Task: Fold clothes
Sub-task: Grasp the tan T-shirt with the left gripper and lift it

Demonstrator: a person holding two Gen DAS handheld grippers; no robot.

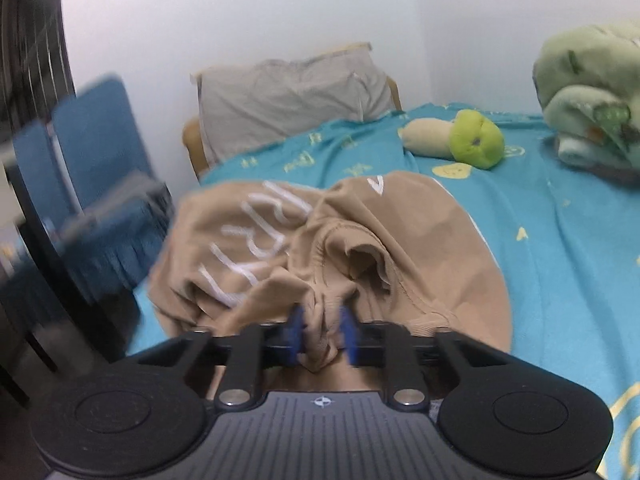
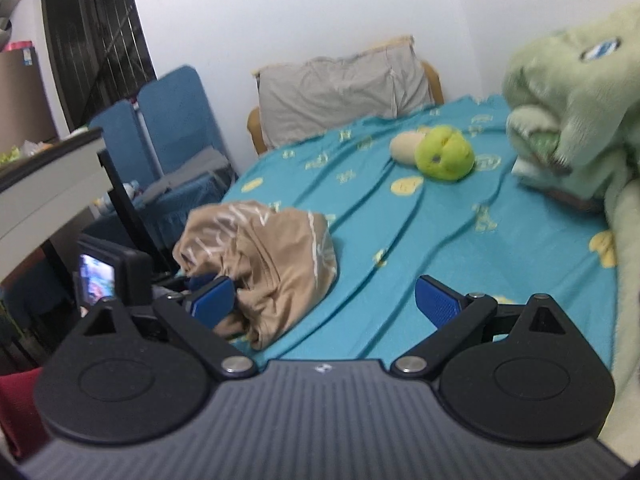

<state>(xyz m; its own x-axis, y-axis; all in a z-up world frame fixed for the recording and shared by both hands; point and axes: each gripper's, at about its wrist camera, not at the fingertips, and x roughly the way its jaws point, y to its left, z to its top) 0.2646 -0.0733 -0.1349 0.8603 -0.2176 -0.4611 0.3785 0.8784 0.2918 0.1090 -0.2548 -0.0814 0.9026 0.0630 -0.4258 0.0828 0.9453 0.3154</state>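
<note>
Still-crumpled tan shirt (image 1: pixel 340 248) (left gripper (image 1: pixel 322 334) clamped)

A bed (image 2: pixel 400 232) under a turquoise sheet stands against a white wall (image 2: pixel 300 4); beside its headboard sits a blue chair (image 2: pixel 172 120), a dark window (image 2: pixel 96 48) beyond.
</note>
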